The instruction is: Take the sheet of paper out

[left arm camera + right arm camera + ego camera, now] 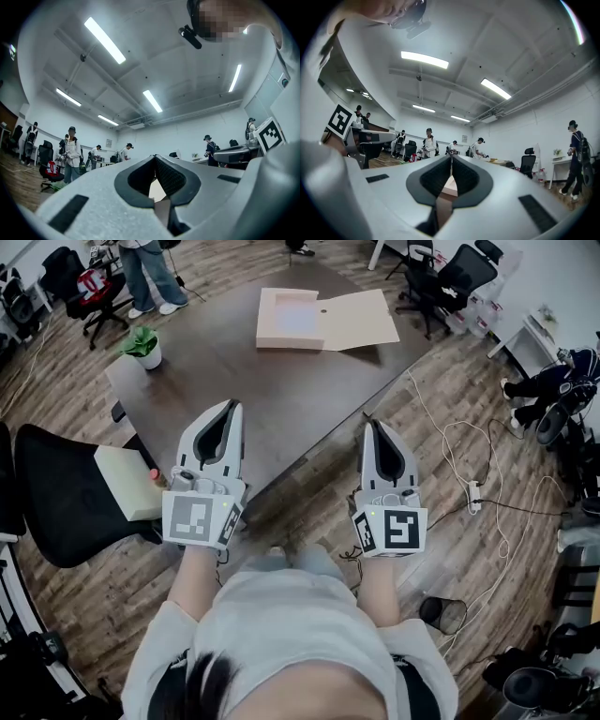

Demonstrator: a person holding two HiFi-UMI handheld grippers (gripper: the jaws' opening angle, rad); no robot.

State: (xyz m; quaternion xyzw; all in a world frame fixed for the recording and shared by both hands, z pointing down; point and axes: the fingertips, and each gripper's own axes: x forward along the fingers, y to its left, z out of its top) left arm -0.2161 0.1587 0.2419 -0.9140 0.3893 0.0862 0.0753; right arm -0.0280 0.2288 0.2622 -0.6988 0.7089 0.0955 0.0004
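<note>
A flat pale pink box [274,332] lies open at the far side of the dark table [281,399], its lid [361,320] folded out to the right. Inside it rests a white sheet of paper [298,317]. My left gripper [232,405] and right gripper [371,424] hover side by side over the table's near edge, well short of the box. Both point towards it, both shut, and neither holds anything. In the left gripper view the tips [154,157] meet, and so do those in the right gripper view [451,156]. A sliver of the box [451,185] shows between the pads.
A small potted plant [142,346] stands on the table's left corner. A black chair [66,498] and a beige block [127,482] sit at my left. Cables and a power strip [473,495] lie on the floor to the right, near a wire bin [442,615]. People stand in the background.
</note>
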